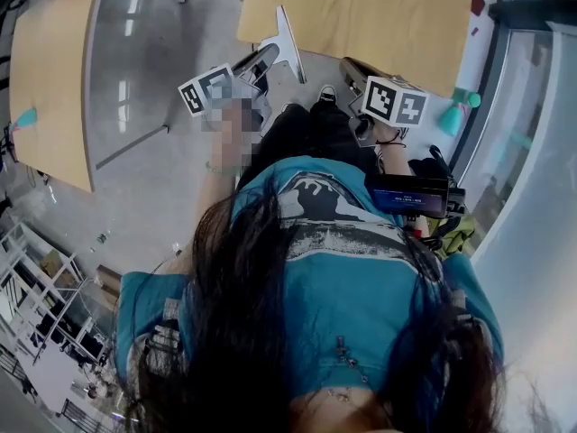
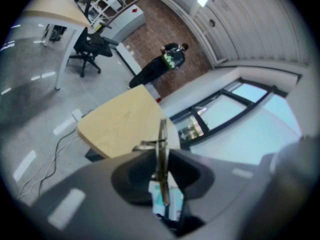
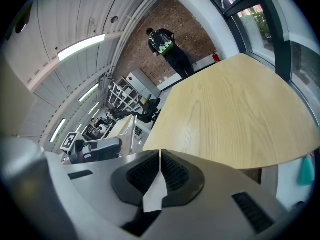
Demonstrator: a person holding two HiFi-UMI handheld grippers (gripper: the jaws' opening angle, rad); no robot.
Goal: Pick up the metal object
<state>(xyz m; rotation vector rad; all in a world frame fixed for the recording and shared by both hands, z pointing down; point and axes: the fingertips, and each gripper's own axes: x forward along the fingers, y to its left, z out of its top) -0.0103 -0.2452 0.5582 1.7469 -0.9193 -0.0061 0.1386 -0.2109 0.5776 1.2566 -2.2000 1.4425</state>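
left claw point(image 2: 159, 170) narrow, clamped on the plate point(image 2: 162, 134). pads press both faces and the thin metal runs edge-on up out of the jaws. right claw point(image 3: 160, 165) fully together, nothing in it. plate is off the table point(image 2: 117, 126), in the air by its near corner, so the pickup looks basically done. what's left is carrying it clear.

doing it well, my read:
- grip sits at one end of a long thin part, so it'll want to pivot in the pads.
- hold the squeeze constant, no wrist roll, move slow, lift straight before any swing.
- watch the free end near the table edge.
- right claw should stand off, or come under the free end if it sags.

views:
- left gripper view is the only one proving pad contact, but it shows the plate as little more than a line.
- head view gives the plate's broad face and what looks like a side tab, plus both claws side by side above the floor. pad contact isn't readable there.
- right gripper view shows its own empty jaws, and the left claw from the side with its marker cube point(image 3: 71, 140).
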